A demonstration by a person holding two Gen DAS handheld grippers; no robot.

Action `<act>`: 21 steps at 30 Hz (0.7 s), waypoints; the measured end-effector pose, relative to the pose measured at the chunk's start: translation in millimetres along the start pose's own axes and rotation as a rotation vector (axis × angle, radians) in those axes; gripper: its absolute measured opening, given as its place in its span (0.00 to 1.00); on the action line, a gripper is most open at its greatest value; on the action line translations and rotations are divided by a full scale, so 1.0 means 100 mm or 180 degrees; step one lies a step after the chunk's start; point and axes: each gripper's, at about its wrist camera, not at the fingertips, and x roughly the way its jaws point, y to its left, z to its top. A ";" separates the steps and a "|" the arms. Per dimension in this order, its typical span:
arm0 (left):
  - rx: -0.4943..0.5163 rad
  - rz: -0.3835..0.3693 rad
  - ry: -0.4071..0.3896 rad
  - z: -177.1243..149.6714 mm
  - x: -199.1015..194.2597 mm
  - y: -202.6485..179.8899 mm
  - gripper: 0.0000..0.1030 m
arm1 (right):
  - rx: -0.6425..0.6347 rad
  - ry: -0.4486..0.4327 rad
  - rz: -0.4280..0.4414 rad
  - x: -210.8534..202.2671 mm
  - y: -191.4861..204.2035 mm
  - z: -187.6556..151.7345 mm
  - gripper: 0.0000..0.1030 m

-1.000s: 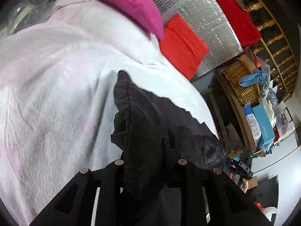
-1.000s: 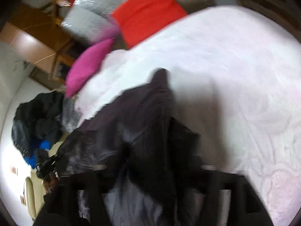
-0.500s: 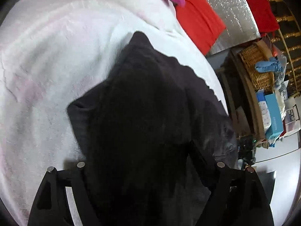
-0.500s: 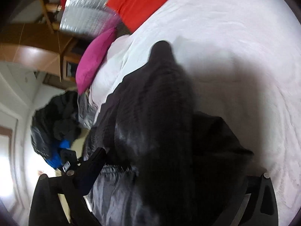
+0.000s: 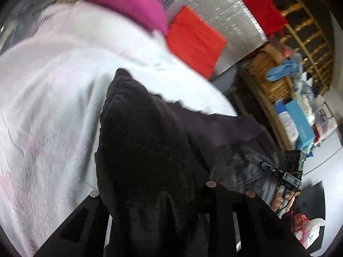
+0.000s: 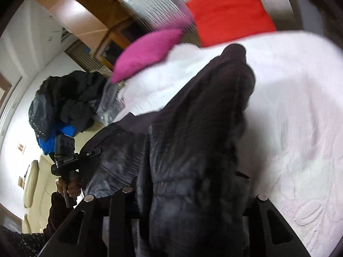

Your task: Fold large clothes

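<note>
A large dark garment [image 5: 150, 139] lies bunched on the white and pink bed cover [image 5: 42, 107], its far end pointing towards the pillows. My left gripper [image 5: 171, 190] has its jaws closing, with a thick fold of the garment between them and pressed by the fingers. In the right wrist view the same garment [image 6: 203, 117] drapes over and between the jaws of my right gripper [image 6: 188, 192], which are also closing on it. Each gripper shows in the other's view, held in a hand: the left gripper [image 6: 64, 160] and the right gripper [image 5: 287, 171]. The fingertips are hidden by cloth.
A magenta pillow [image 5: 120, 2] and a red cushion [image 5: 195, 40] lie at the head of the bed against a silver panel [image 5: 225, 10]. A wicker basket [image 5: 270, 79] and blue boxes [image 5: 300, 124] stand to the right. A heap of dark clothes [image 6: 64, 98] sits left of the bed.
Half a second ago both grippers stood wide over the spread garment. Now both have narrowed on its folds and drawn back and up, gathering the cloth into a narrower bunch.
</note>
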 end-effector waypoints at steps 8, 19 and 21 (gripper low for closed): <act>0.0275 -0.0231 -0.0379 0.05 -0.45 -0.49 0.23 | -0.0082 -0.0429 0.0019 -0.39 0.29 0.13 0.33; 0.0516 -0.0480 -0.0854 0.11 -0.62 -0.80 0.23 | -0.0099 -0.1037 0.0175 -0.92 0.36 0.18 0.32; 0.0521 -0.0381 -0.0788 0.11 -0.53 -0.75 0.23 | -0.0032 -0.0993 0.0145 -0.85 0.27 0.19 0.32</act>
